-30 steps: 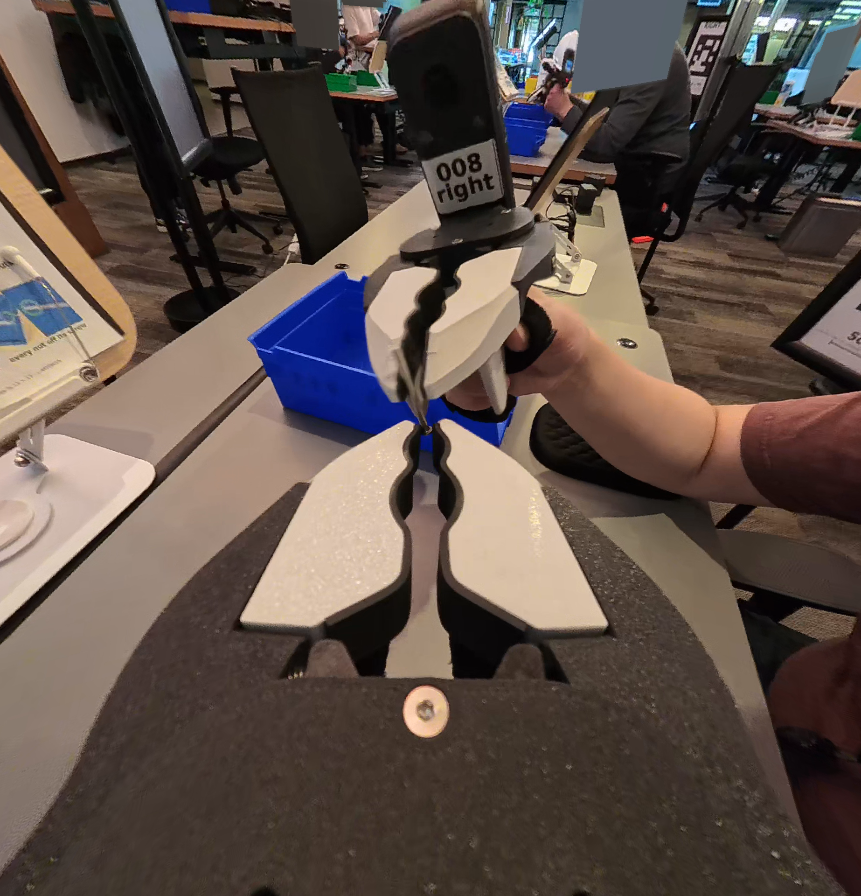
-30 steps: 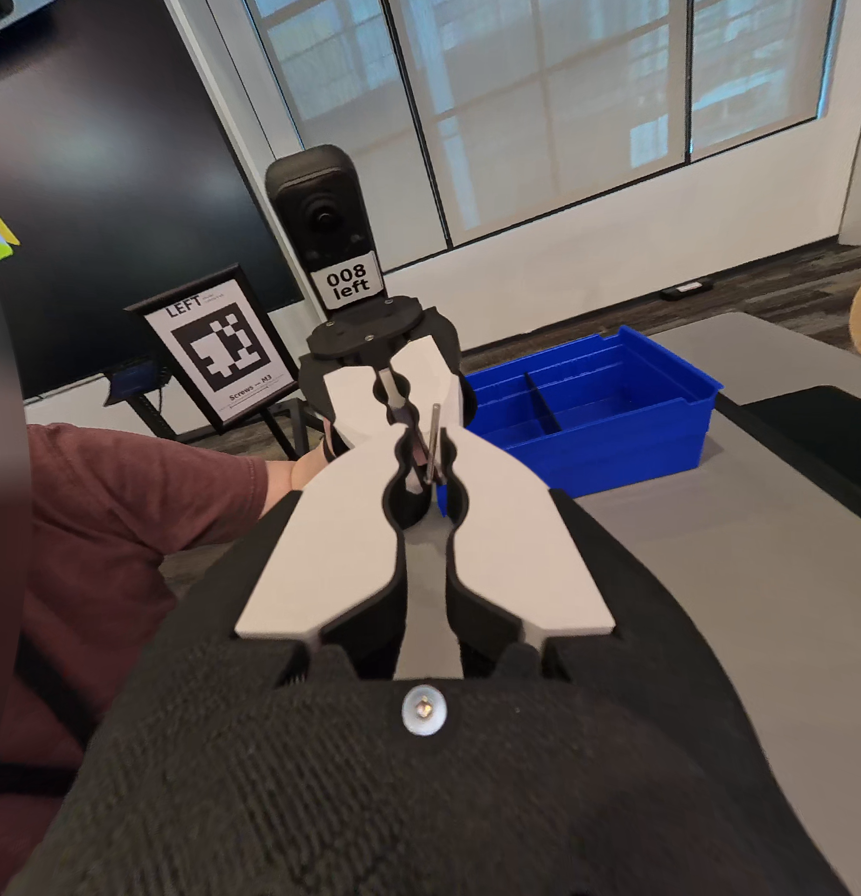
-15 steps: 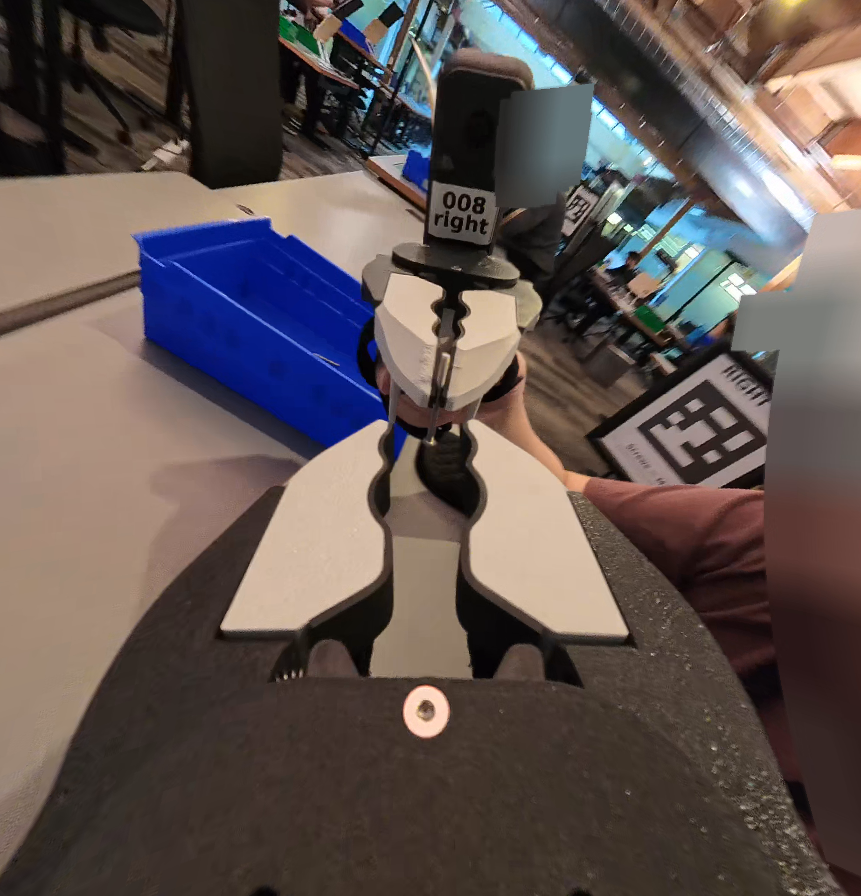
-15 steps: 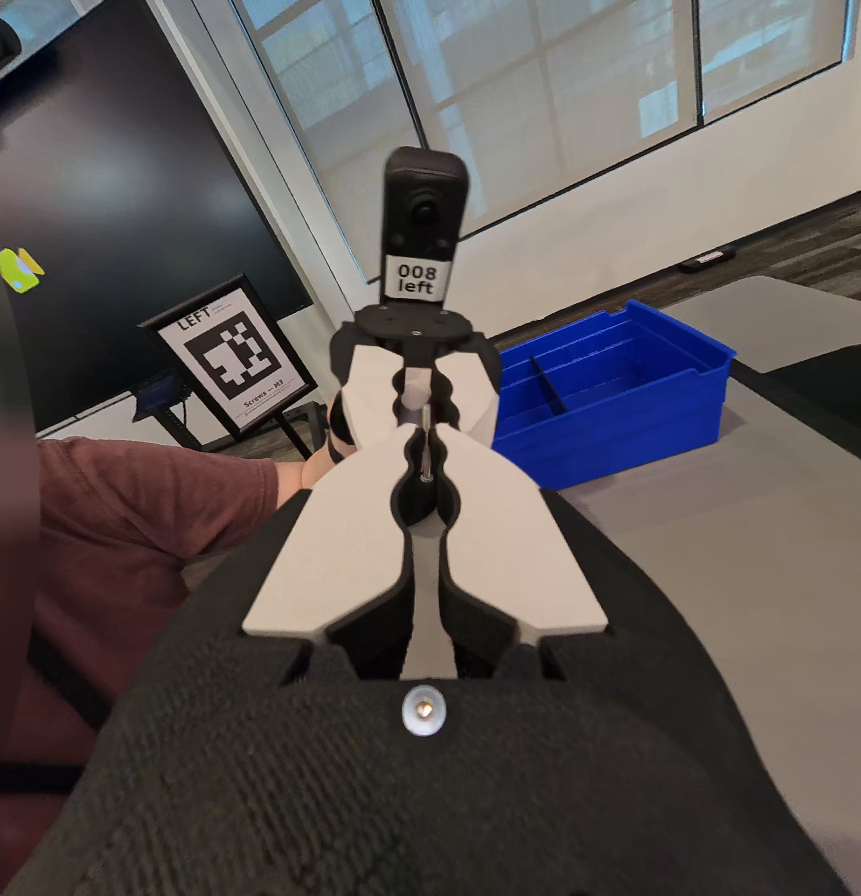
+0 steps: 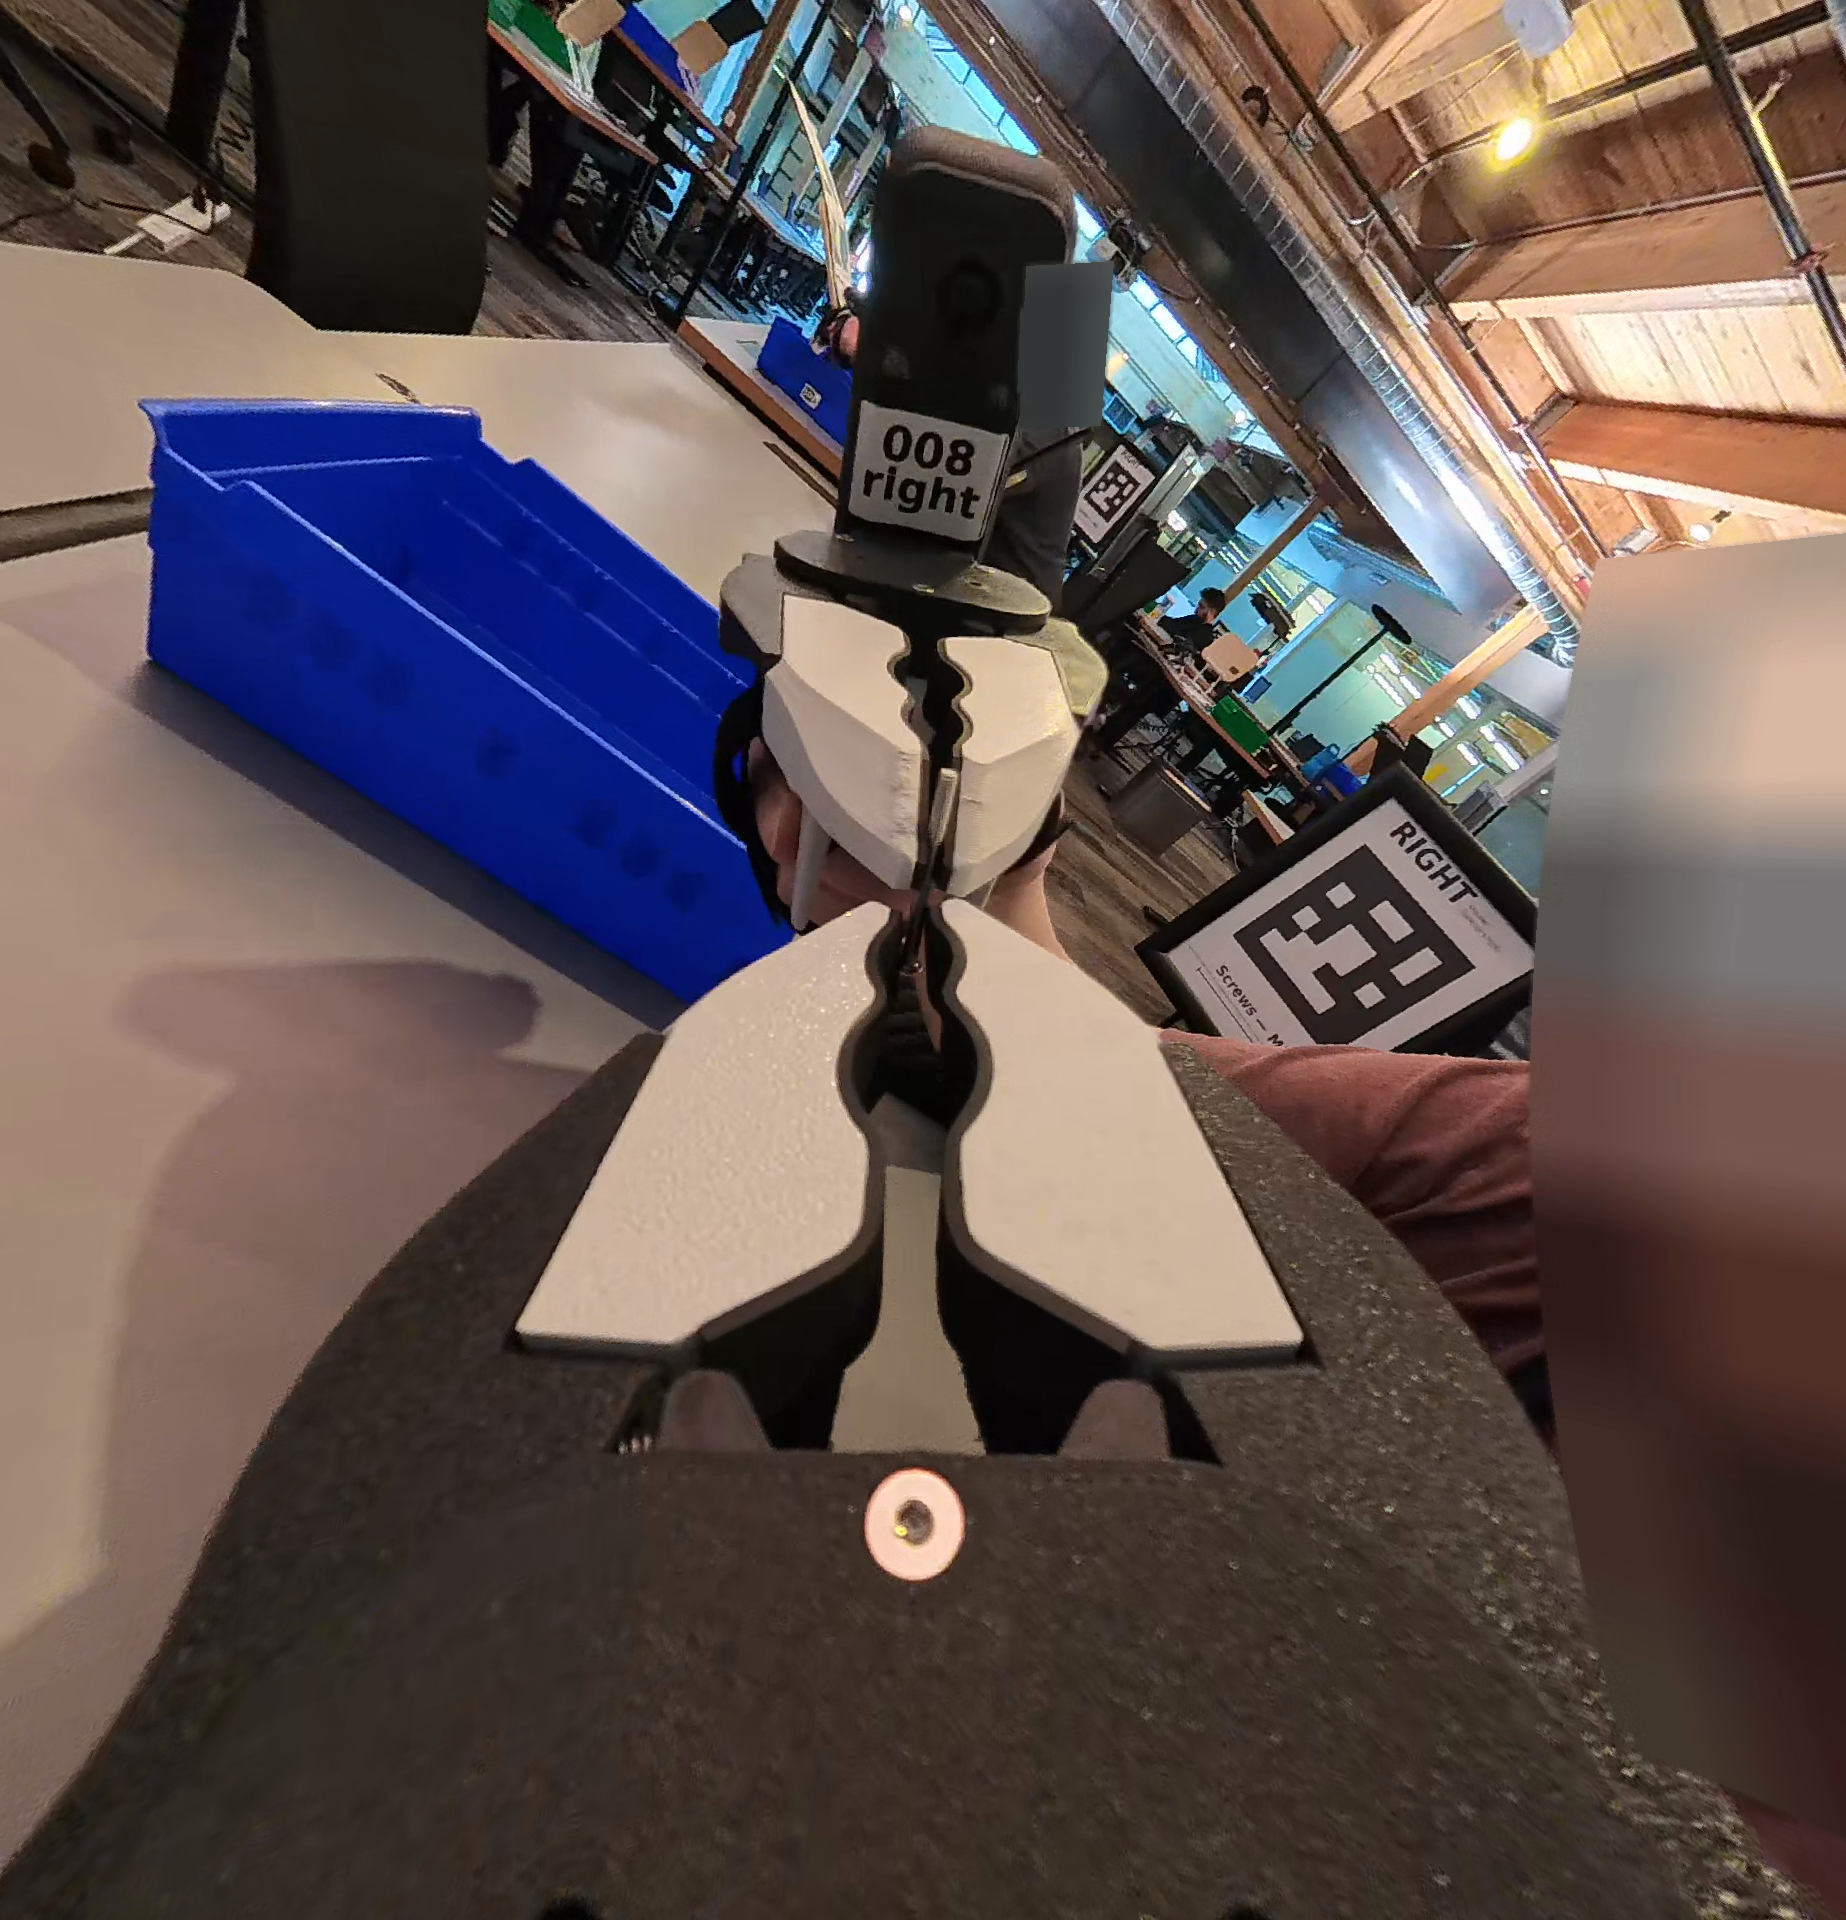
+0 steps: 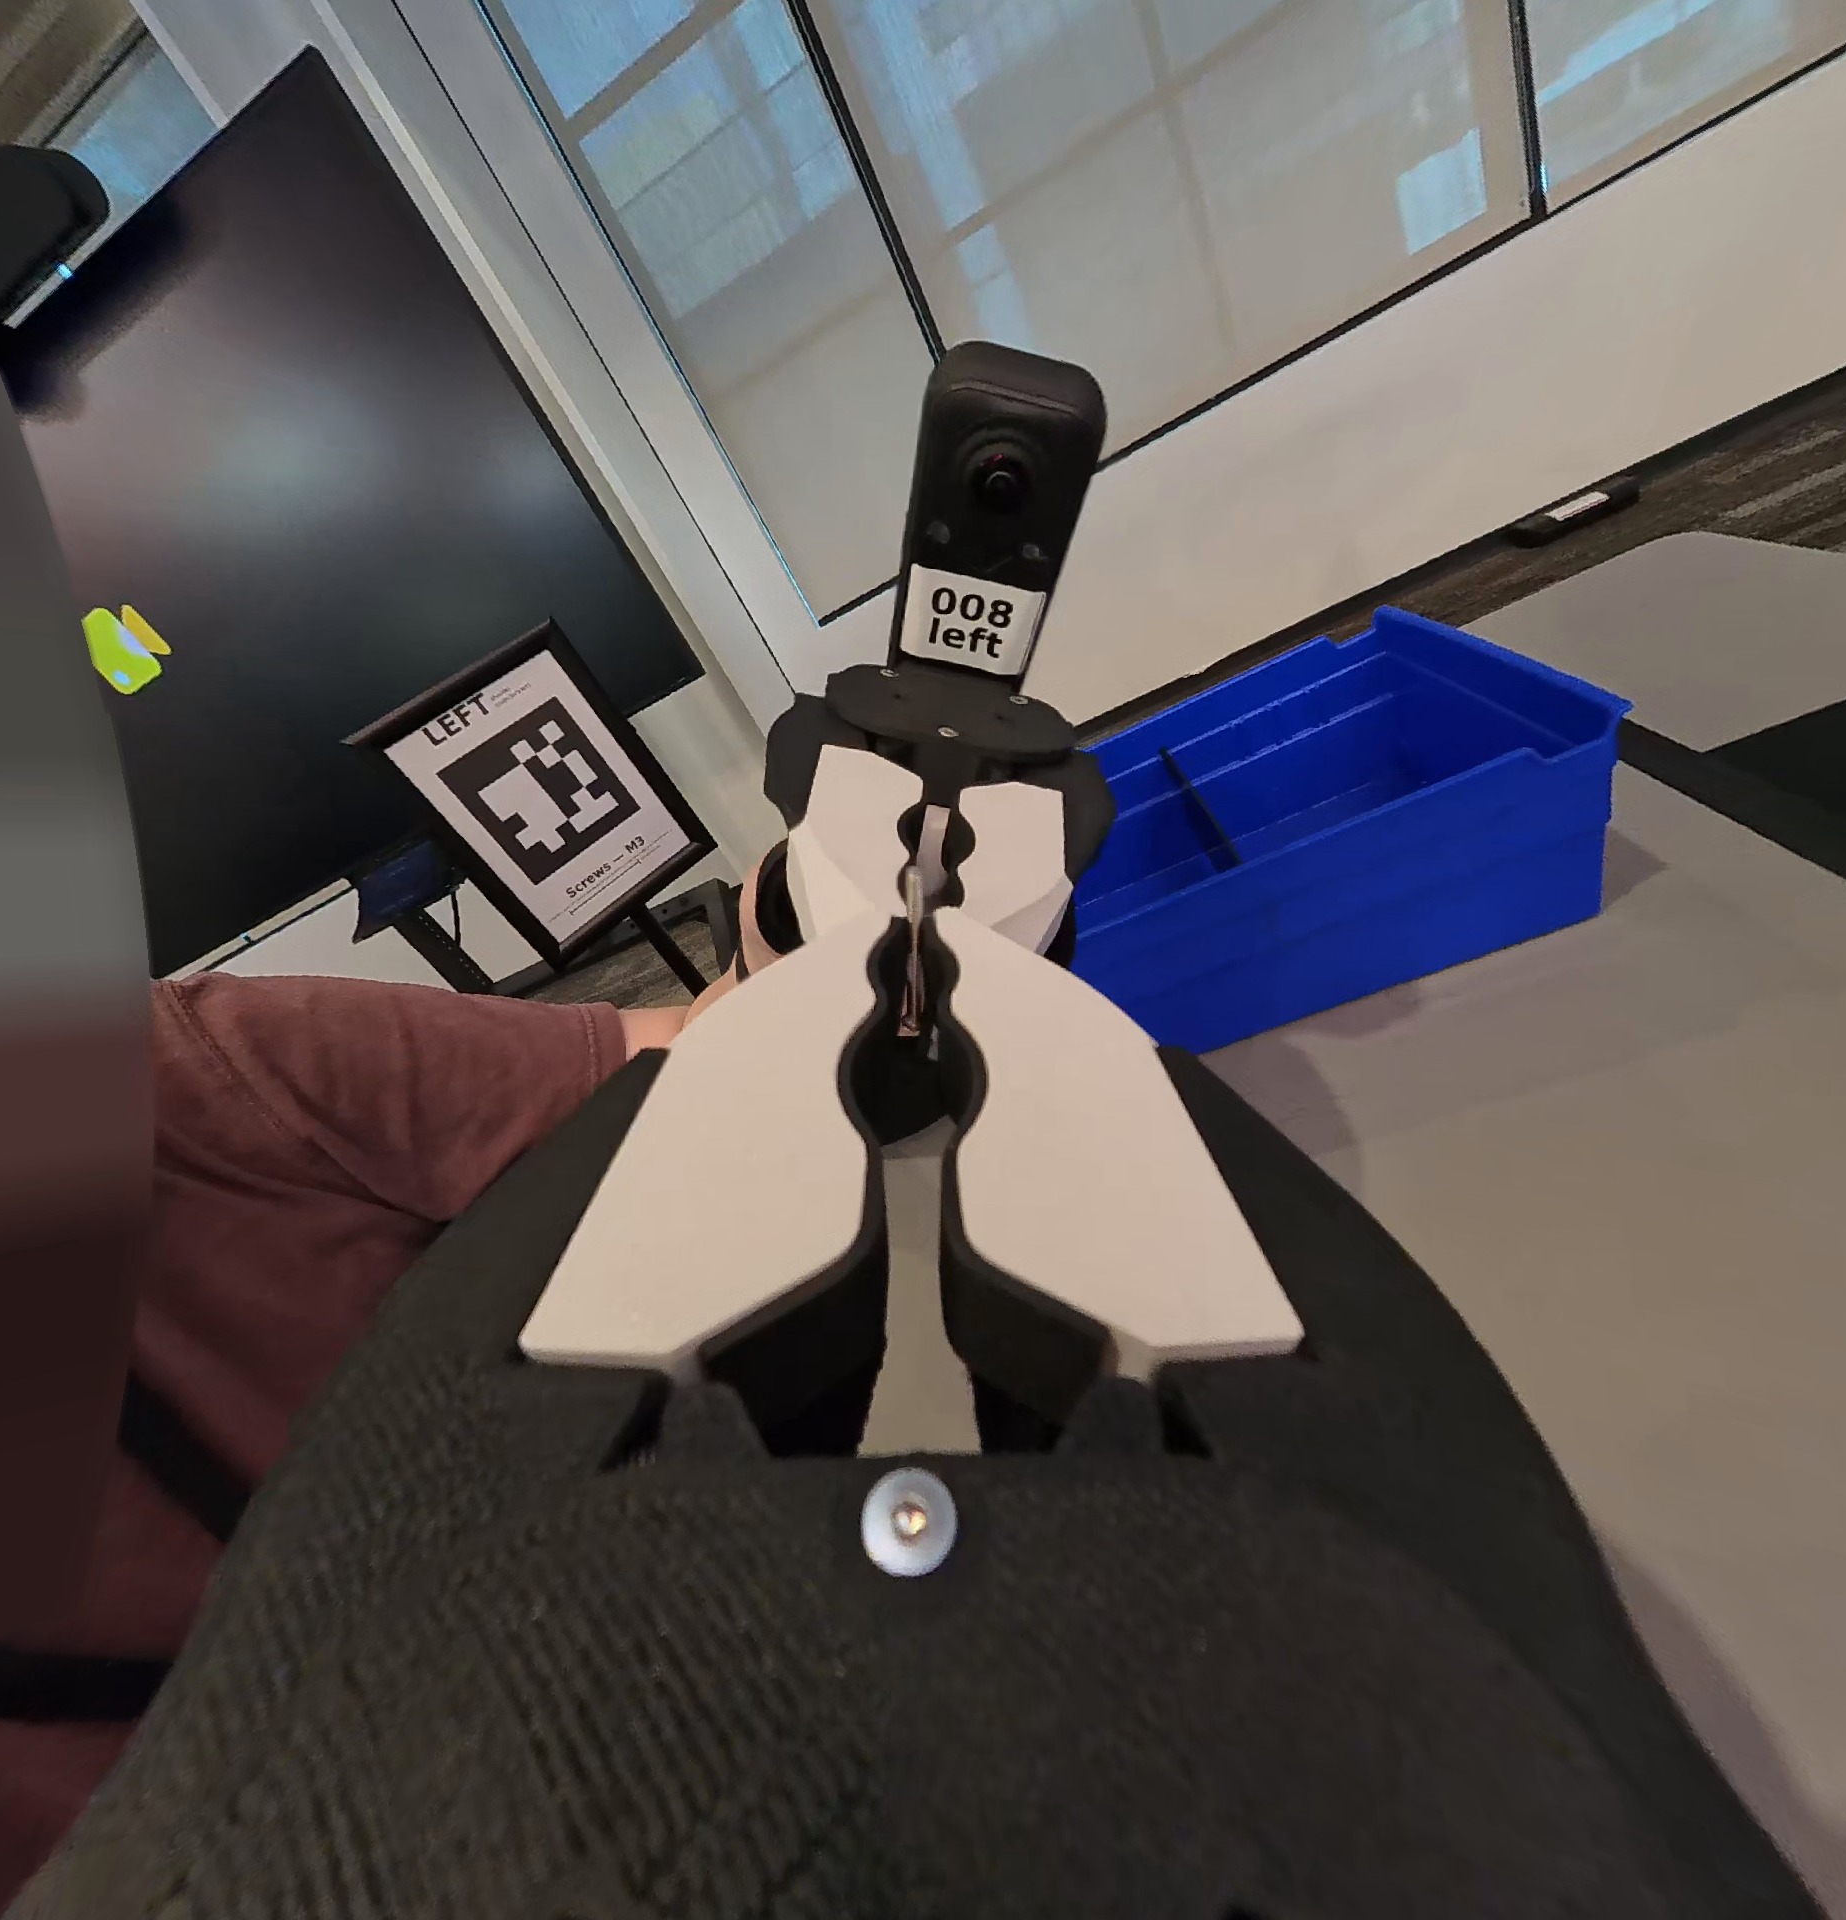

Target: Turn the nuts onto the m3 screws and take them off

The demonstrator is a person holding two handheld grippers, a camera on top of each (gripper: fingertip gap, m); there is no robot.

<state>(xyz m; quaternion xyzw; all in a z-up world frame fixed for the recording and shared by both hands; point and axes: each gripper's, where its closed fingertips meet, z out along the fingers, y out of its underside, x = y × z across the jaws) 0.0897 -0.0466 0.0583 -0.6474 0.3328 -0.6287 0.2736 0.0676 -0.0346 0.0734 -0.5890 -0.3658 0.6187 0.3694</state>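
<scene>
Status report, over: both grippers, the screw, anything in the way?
Left gripper and right gripper tip to tip above the table, jaws nearly closed. Screw between them; nut not discernible. Blue bin alongside, nothing obstructing.

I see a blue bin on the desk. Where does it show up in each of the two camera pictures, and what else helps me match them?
Left wrist view: the blue bin sits at left on the grey table, behind and left of the facing right gripper.
Right wrist view: the blue bin sits at right, behind and right of the facing left gripper.
Shared landmark: the thin metal screw at the meeting fingertips, centre of both views.
</scene>
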